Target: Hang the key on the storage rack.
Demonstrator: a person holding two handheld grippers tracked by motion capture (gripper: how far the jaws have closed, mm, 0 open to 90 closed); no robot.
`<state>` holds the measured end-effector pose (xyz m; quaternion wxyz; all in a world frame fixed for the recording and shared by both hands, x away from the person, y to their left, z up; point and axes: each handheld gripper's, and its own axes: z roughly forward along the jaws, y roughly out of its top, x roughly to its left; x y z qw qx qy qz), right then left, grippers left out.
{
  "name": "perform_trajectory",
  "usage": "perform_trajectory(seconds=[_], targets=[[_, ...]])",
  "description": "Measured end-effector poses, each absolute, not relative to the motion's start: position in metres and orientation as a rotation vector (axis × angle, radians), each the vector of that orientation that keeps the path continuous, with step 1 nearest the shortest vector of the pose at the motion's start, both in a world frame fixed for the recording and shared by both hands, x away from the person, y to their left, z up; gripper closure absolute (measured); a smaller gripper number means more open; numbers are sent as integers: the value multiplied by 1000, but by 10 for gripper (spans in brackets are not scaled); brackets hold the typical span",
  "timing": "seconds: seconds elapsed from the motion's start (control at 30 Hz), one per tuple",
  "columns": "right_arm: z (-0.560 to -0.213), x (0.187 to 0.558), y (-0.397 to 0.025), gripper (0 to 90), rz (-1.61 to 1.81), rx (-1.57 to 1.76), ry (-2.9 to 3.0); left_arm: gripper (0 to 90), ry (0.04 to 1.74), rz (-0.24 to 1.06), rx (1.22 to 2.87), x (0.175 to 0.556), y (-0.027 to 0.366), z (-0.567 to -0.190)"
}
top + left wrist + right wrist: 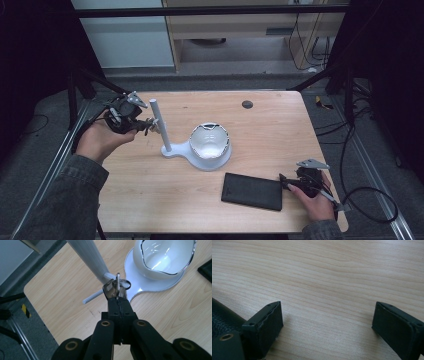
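Pale wooden surface [260, 125] carries a white bowl [210, 140], nothing inside, on its white stand [176, 150]. Left claw [116, 293] pinches a metal key ring [117, 286] against the stand's peg [93, 296]; right claw [327, 317] gapes wide beside a black wallet [252, 191].

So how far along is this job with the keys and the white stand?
Done: the left hand-held gripper has picked up the key ring and carried it to the white stand, beside its side peg.
In hand: the jaws are shut on the keys at the post.
Left: the ring does not look hung yet, so probably slipping it on and letting go. The right hand-held gripper rests open by the black wallet.
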<state>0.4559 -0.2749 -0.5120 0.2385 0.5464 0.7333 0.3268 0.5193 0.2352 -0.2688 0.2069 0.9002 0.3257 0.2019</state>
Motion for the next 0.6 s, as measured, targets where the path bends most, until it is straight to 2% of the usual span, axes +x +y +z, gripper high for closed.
perform_trajectory(seconds=[0.2, 0.6], targets=[[-512, 456, -275, 96, 895, 1497, 2008, 900, 901, 612, 2538, 516, 229, -268], [-512, 456, -275, 97, 895, 1497, 2008, 899, 919, 578, 2512, 521, 236, -275]])
